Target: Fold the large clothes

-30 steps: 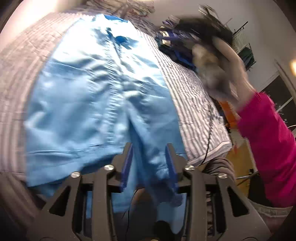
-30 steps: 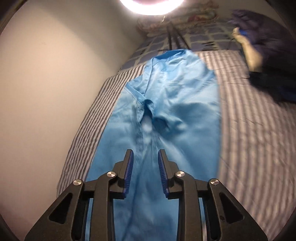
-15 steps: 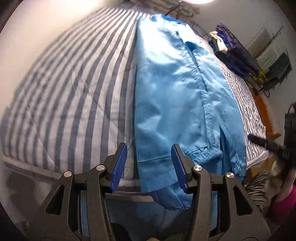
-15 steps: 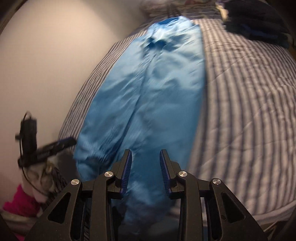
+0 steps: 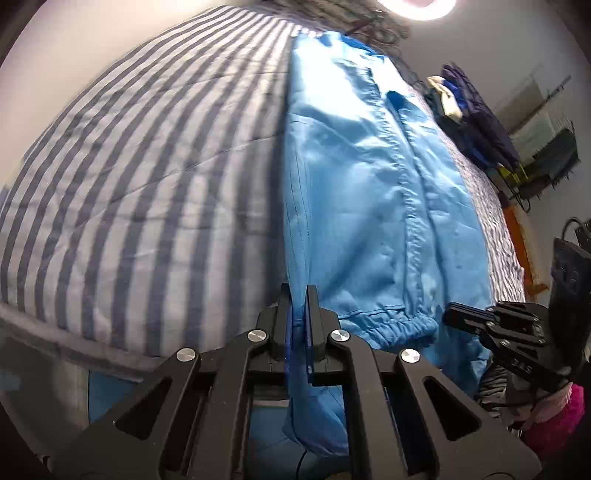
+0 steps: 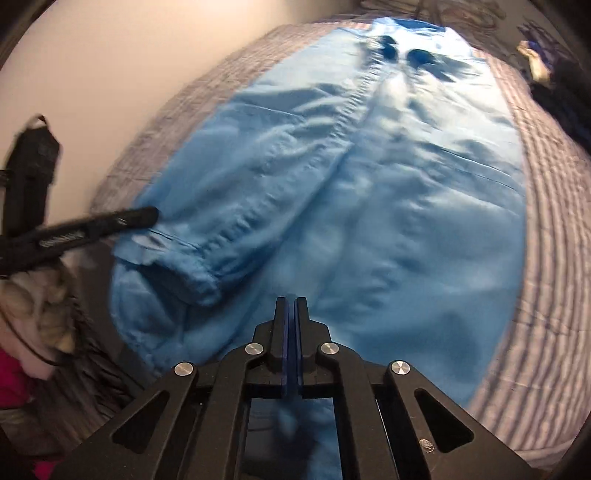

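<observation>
A large light-blue jacket (image 5: 369, 192) lies lengthwise on a striped bed (image 5: 147, 177), its collar at the far end and its hem hanging over the near edge. My left gripper (image 5: 298, 291) is shut on the jacket's left hem edge. In the right wrist view the same jacket (image 6: 388, 184) fills the frame, with an elastic-cuffed sleeve (image 6: 199, 273) folded over its left side. My right gripper (image 6: 292, 301) is shut on the jacket's hem near the bed edge. The other gripper shows at the edge of each view, at the right of the left wrist view (image 5: 509, 332) and at the left of the right wrist view (image 6: 74, 232).
A pile of dark blue clothes (image 5: 476, 110) lies on the bed's far right side. A ring light (image 5: 413, 5) shines at the bed's far end. A pale wall (image 6: 92, 74) runs along the bed's left. A rack (image 5: 550, 158) stands beyond the bed.
Both grippers were open above the jacket's hem; now both have closed on the hem fabric at the bed's near edge.
</observation>
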Demonstrator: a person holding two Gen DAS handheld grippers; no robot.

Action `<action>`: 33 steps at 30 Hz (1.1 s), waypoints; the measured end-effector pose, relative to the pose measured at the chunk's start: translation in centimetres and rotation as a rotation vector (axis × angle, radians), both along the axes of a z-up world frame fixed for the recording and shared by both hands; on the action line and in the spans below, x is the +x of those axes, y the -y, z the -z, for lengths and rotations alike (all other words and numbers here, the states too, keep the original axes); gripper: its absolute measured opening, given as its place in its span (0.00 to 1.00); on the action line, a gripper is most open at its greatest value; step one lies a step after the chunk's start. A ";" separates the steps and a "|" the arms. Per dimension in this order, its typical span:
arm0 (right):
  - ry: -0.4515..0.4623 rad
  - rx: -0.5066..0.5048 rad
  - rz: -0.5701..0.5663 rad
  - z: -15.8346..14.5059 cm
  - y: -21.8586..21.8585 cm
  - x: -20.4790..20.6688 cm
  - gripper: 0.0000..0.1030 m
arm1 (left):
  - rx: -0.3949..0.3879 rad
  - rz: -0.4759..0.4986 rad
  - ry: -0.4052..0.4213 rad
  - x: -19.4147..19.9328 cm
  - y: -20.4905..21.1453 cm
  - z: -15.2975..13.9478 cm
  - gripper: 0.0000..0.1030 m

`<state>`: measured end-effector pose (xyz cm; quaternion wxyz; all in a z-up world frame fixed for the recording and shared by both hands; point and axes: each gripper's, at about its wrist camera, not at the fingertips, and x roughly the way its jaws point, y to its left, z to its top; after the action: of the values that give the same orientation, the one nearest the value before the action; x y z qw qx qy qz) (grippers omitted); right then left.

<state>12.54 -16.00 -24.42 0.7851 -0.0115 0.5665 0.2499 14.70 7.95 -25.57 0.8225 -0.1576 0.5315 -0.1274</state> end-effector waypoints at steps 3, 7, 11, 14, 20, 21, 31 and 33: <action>0.008 0.009 -0.074 -0.1 -1.5 -0.6 0.01 | 0.015 -0.002 0.000 -0.2 -0.1 0.1 0.03; 0.042 0.047 -0.137 -1.8 -1.0 -1.9 0.01 | 0.033 -0.015 0.034 -0.9 -0.4 -1.3 0.27; 0.088 -0.042 -0.016 -3.1 1.3 0.5 0.41 | 0.008 -0.046 0.114 -2.1 -0.9 -3.7 0.35; 0.087 -0.094 0.075 -2.7 2.4 3.8 0.45 | -0.018 -0.028 0.149 -2.7 -0.1 -5.0 0.35; 0.021 -0.255 0.144 0.1 1.0 9.8 0.45 | -0.052 0.024 0.147 -3.3 1.9 -5.0 0.35; 0.016 -0.289 0.154 0.6 0.8 10.7 0.45 | -0.056 0.029 0.144 -3.3 2.1 -4.9 0.35; 0.002 -0.285 0.185 0.7 1.9 12.5 0.03 | -0.087 0.060 0.147 -3.3 3.2 -4.5 0.35; -0.009 -0.223 0.202 0.5 2.2 12.8 0.02 | -0.098 0.048 0.153 -3.3 2.9 -4.7 0.35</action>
<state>25.38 -18.20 -24.92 0.7976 -0.0405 0.5925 0.1053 11.37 5.09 -20.91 0.8487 -0.1747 0.4639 -0.1844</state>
